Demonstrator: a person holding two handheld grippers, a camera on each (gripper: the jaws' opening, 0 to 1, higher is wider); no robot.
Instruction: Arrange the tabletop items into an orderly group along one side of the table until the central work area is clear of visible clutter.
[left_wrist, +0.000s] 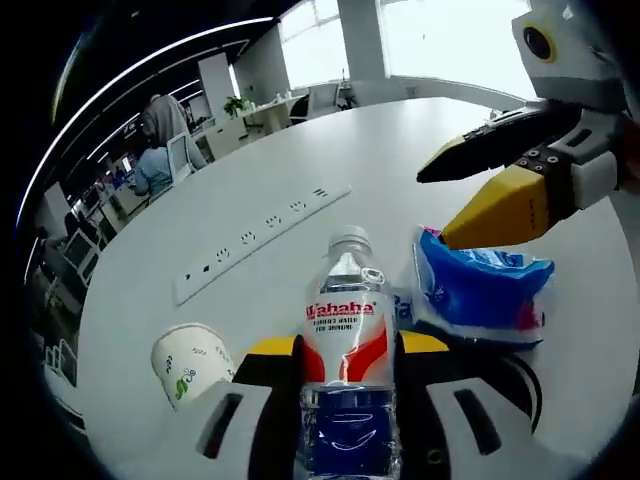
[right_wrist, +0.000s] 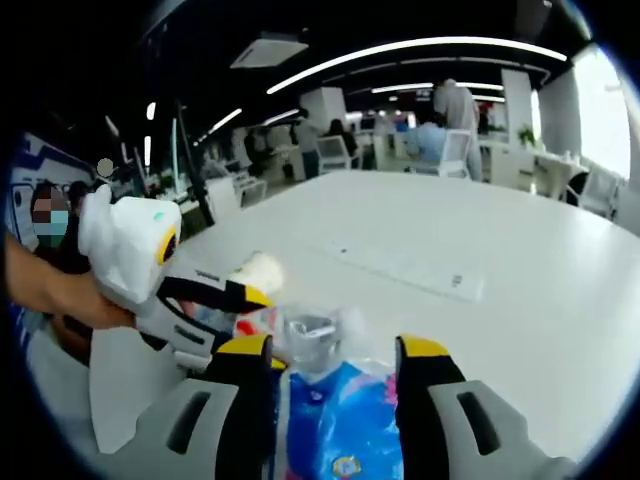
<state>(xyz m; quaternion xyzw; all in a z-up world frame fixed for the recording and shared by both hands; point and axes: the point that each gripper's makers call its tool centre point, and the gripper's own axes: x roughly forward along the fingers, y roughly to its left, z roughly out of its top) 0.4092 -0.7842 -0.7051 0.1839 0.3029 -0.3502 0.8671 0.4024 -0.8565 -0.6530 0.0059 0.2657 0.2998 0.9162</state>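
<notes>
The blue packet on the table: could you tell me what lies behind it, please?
In the right gripper view, behind the blue packet stands a clear water bottle, held by the left gripper, with a paper cup farther back. The packet hides the bottle's lower body.

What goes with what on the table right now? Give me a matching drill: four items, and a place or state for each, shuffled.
Items:
1. bottle
2. blue pack
3. paper cup
4. power strip

Places or states:
A. lying on its side, left of the bottle in the left gripper view
B. long and white, flat on the table beyond the bottle
C. upright between the left hand-held gripper's jaws
D. under the right hand-held gripper's jaw tips

Pairs: 1-C, 2-D, 3-A, 4-B
</notes>
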